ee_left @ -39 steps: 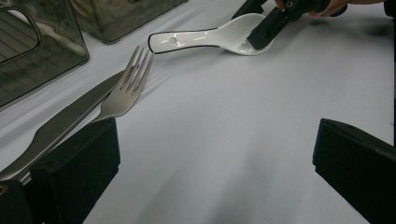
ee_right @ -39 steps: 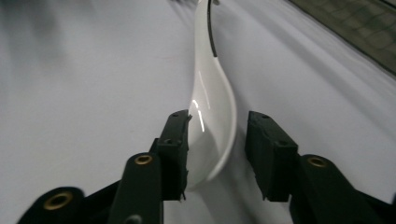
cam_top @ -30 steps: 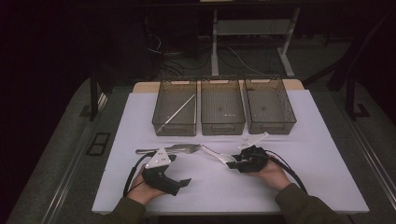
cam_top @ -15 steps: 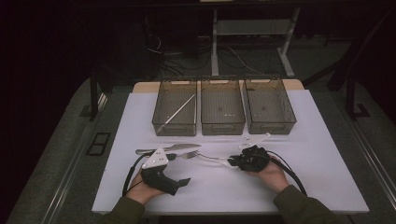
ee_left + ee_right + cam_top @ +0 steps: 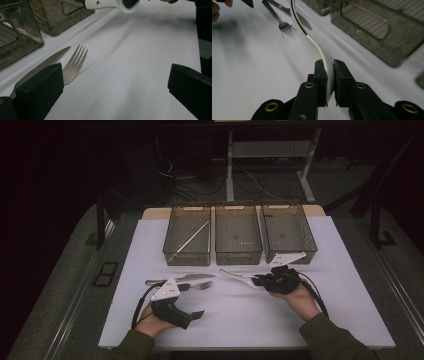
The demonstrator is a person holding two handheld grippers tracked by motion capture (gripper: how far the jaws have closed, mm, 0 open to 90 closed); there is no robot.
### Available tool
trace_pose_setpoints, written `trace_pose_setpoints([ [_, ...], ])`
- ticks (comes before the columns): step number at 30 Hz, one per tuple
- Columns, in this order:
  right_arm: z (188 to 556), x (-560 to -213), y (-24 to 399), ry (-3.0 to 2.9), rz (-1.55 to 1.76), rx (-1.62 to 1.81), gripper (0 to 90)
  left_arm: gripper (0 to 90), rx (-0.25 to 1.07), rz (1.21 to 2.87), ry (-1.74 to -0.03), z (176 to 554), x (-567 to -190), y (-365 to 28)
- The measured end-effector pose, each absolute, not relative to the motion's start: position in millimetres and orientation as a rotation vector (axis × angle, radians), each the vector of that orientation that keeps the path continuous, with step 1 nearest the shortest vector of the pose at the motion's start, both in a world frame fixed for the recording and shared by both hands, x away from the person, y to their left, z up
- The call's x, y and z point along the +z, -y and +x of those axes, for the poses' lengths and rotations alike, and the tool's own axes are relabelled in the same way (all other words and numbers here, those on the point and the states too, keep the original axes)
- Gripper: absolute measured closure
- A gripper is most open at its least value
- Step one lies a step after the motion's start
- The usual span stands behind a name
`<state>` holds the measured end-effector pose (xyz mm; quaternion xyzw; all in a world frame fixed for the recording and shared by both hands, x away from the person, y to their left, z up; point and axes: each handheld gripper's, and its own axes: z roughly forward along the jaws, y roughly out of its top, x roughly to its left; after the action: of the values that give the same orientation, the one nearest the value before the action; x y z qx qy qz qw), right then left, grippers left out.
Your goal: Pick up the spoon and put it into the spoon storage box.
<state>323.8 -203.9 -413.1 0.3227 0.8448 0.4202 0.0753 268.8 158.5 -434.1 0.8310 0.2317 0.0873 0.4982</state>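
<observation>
A white spoon (image 5: 312, 47) sticks out from my right gripper (image 5: 329, 75), pinched by its handle end and held above the white table cover. The jaws have just been closing, with the spoon between them. From above, the spoon (image 5: 235, 275) points left from the right gripper (image 5: 259, 281), in front of the trays. My left gripper (image 5: 192, 300) rests low at the front left, its jaws wide apart and holding nothing. A metal fork (image 5: 75, 66) and a knife (image 5: 45, 66) lie just beyond the left gripper (image 5: 115, 92), beside its left jaw.
Three smoky clear trays stand in a row at the back: left tray (image 5: 186, 258), middle tray (image 5: 238, 256), right tray (image 5: 310, 240). A thin pale stick (image 5: 192, 238) lies in the left one. The white cover (image 5: 250, 320) ends at the table's front edge.
The right gripper has closed on the white spoon and lifted it off the cover. The left hand has stayed where it was.
</observation>
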Motion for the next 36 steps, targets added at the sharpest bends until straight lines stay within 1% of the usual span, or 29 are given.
trace_pose_setpoints([
  [15, 349, -380, 214, -2.449, 0.975, 1.311, 81.5, 0.0, 0.203, 1.992, -0.572, 268, -433, -160],
  [25, 385, -366, 215, -2.411, 0.997, 1.247, 81.5, 0.0, 0.184, 1.979, -0.576, 269, -433, -159],
  [36, 423, -364, 203, -2.38, 1.015, 1.173, 81.5, 0.0, 0.178, 1.98, -0.572, 269, -433, -159],
])
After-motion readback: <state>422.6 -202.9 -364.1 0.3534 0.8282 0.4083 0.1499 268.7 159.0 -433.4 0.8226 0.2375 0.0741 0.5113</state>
